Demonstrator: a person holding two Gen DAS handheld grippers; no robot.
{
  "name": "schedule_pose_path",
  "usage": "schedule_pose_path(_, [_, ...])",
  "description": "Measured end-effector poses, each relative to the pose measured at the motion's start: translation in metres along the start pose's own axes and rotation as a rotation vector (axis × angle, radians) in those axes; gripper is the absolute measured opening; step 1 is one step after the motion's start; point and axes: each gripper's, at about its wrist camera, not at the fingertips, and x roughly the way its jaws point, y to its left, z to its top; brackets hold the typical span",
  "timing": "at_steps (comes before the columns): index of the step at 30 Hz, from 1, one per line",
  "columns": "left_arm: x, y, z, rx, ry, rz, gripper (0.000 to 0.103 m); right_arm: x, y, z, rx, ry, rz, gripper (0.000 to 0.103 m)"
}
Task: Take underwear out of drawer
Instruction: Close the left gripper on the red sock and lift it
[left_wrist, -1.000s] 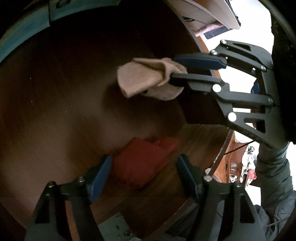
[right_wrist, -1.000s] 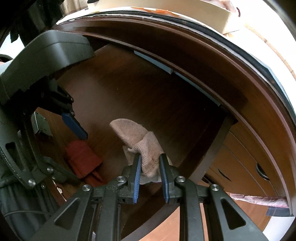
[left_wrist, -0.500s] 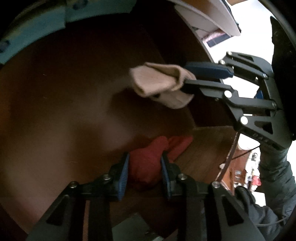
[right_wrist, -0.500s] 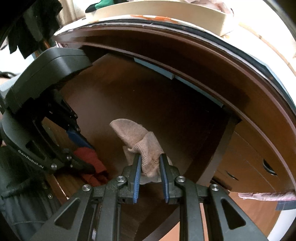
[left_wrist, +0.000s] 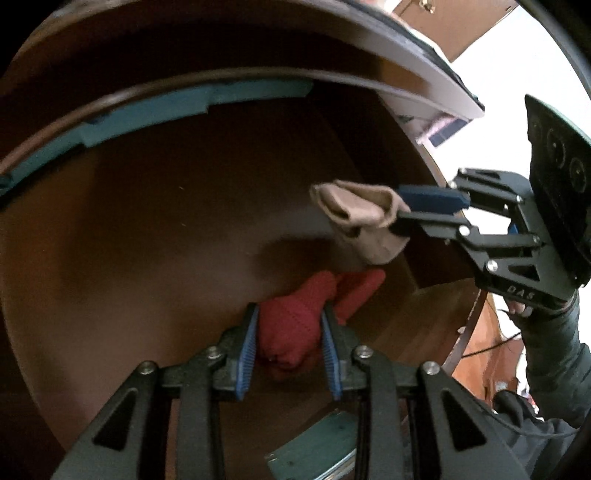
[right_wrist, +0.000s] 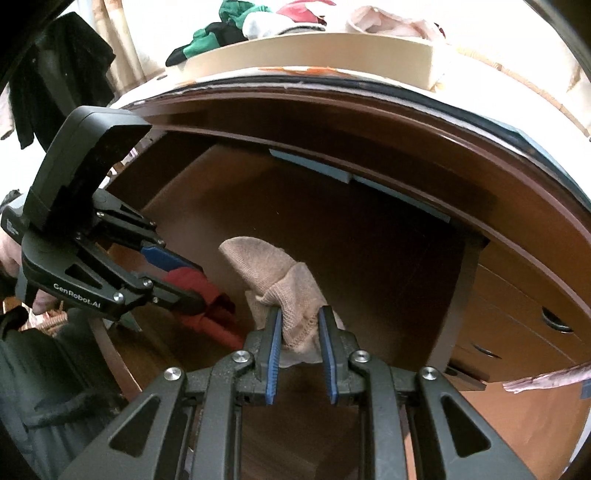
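Your left claw (left_wrist: 290, 341) is clenched on the red underwear (left_wrist: 295, 325), pads pressing both its sides, above the drawer (left_wrist: 147, 240) floor near the drawer's front. Your right claw (right_wrist: 300, 345) grips the beige underwear (right_wrist: 280, 284), which hangs over the drawer floor, further in than the red piece. In the right wrist view, the left claw (right_wrist: 195, 284) sits just left of the beige piece, apart from it. A tray (right_wrist: 332, 55) of clothes rests on the worktop (right_wrist: 498, 96) above the drawer.
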Motion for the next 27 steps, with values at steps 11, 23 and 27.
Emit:
schedule_pose_path(11, [-0.033, 0.016, -0.017, -0.017, -0.187, 0.067, 0.031, -0.025, 0.009, -0.009, 0.032, -0.117, 0.026, 0.022])
schedule_pose_path(23, [-0.047, 0.027, -0.03, -0.037, -0.328, 0.145, 0.031, -0.038, 0.018, -0.003, 0.07, -0.215, 0.053, 0.022])
schedule_pose_path(27, [-0.054, 0.029, -0.033, -0.042, -0.366, 0.166, 0.031, -0.042, 0.021, -0.004, 0.072, -0.243, 0.059, 0.022])
